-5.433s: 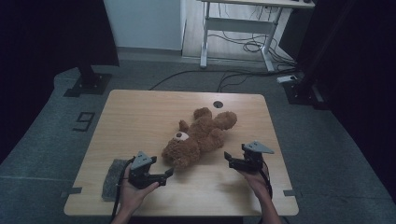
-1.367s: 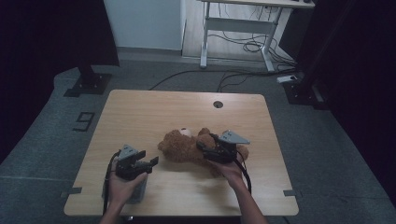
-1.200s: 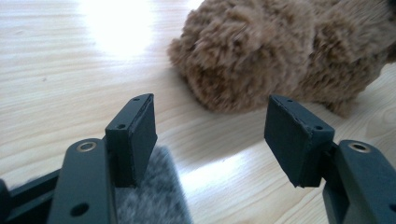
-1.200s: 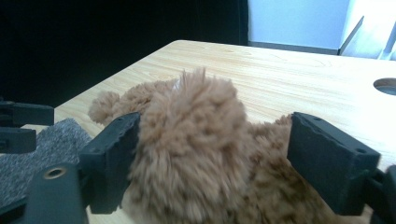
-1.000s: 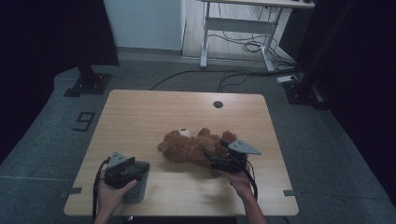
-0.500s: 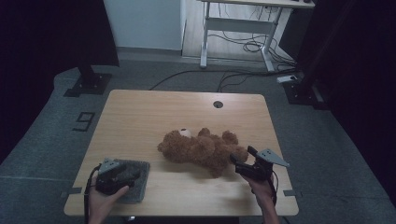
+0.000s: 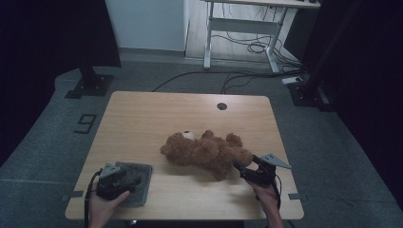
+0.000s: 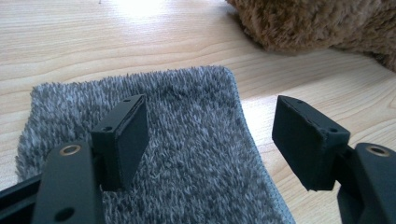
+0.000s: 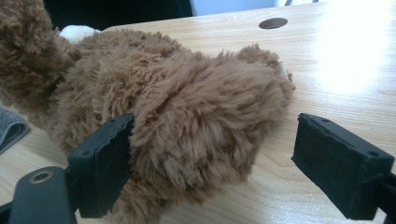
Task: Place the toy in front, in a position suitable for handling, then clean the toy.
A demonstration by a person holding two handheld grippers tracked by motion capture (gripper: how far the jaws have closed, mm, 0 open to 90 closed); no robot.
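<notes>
Fingers just opening above grey cloth, nothing held

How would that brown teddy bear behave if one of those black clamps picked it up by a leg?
The teddy bear looks plush and thickly furred, so it would probably squash under the pads and hang limp rather than stay stiff. It lies flat on the wooden table, so rolling seems unlikely. The deep pile in the right gripper view suggests a grip that holds rather than slips.

The teddy bear head is cut off at the right gripper view's left edge
</notes>
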